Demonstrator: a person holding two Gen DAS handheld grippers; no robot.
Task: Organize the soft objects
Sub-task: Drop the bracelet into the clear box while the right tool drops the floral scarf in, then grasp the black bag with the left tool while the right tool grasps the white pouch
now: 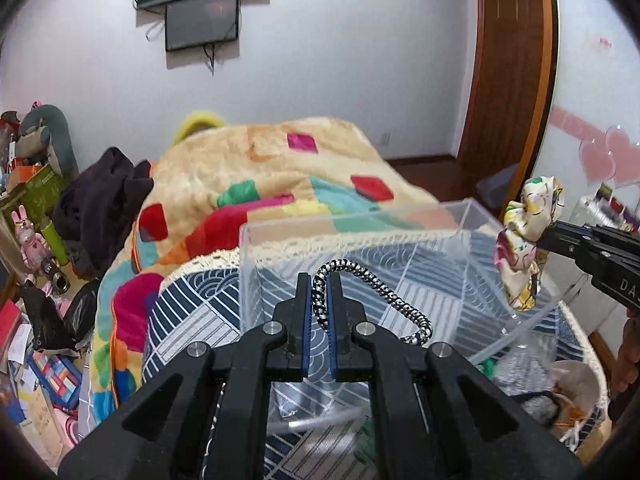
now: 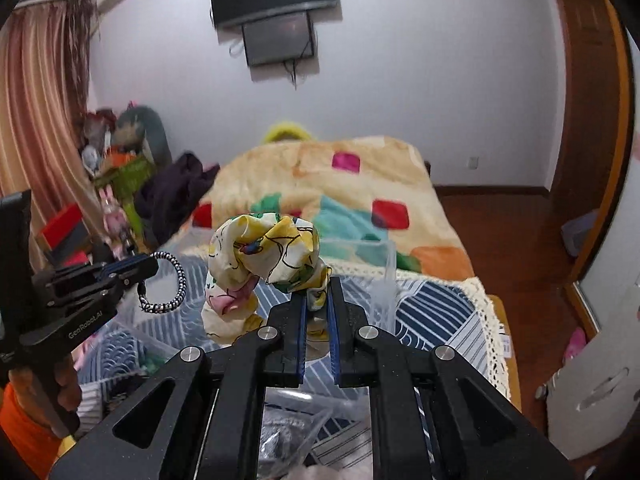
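My left gripper (image 1: 319, 280) is shut on a black-and-white braided hair tie (image 1: 380, 298), held above a clear plastic box (image 1: 360, 220); gripper and tie also show in the right wrist view (image 2: 154, 264), the tie (image 2: 176, 284) dangling. My right gripper (image 2: 317, 284) is shut on a floral yellow-and-white fabric scrunchie (image 2: 260, 264), held above the box's right side. In the left wrist view the scrunchie (image 1: 524, 240) hangs from the right gripper (image 1: 546, 236) by the box's right edge.
The box stands on a blue-and-white patterned cloth (image 1: 192, 320) with a lace edge. A colourful blanket (image 1: 280, 168) covers the bed behind. Clutter and toys (image 1: 36, 240) sit on the left. More clear containers with small items (image 1: 540, 380) lie lower right.
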